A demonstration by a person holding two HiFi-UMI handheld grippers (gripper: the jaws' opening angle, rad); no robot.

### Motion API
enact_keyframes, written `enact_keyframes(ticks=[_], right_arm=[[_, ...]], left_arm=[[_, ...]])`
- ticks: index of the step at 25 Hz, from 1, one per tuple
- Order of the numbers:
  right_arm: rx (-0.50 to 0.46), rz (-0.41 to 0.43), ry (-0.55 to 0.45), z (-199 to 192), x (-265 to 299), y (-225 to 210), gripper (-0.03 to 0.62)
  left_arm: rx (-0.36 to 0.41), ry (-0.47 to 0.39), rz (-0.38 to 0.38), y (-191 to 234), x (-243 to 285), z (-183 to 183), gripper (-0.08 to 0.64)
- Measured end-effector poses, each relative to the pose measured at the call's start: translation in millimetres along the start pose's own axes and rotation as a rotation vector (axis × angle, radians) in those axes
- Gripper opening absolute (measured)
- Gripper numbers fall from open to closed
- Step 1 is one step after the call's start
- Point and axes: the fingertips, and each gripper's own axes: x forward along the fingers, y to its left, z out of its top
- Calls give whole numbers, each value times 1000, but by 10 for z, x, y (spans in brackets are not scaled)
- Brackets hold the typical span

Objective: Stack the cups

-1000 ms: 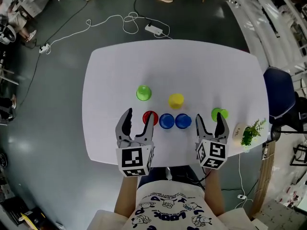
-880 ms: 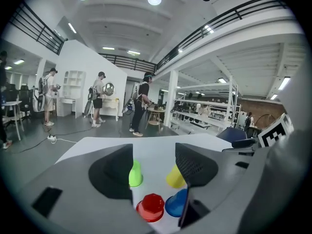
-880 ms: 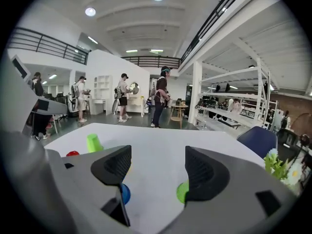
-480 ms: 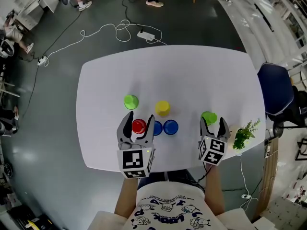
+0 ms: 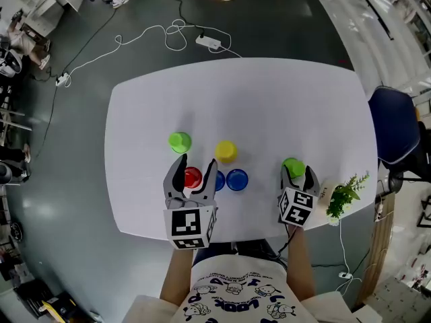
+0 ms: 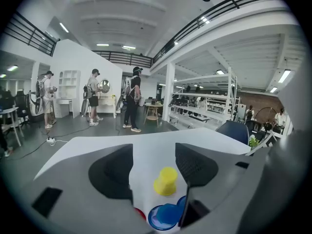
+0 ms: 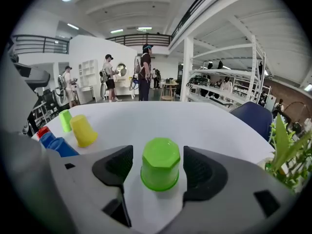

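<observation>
Two claws stood apart: left claw [image 5: 195, 170] held nothing; right claw [image 5: 297, 173] straddled green cup [image 7: 160, 169] on counter [image 5: 269, 99], no contact, jaws just narrowing slightly.

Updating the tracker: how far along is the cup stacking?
Done: nothing; all six cups sit unstacked on the table. In hand: right claw open around the green cup, not gripping; left claw open by the red cup. Left: every stack.

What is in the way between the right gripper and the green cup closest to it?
Nothing that I can see. The green cup stands upside down on the table right between the right gripper's open jaws, which have just been closing a little. Only bare gaps lie between it and each jaw.
</observation>
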Motion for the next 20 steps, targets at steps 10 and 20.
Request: enact_keyframes(ticks=[10, 20], right_arm=[[-30, 11, -4, -10, 68, -29, 253], [-40, 166, -192, 663, -377, 264, 250]], left_arm=[[-12, 6, 50, 55, 62, -41, 267], [-48, -23, 150, 108, -175, -49, 268]])
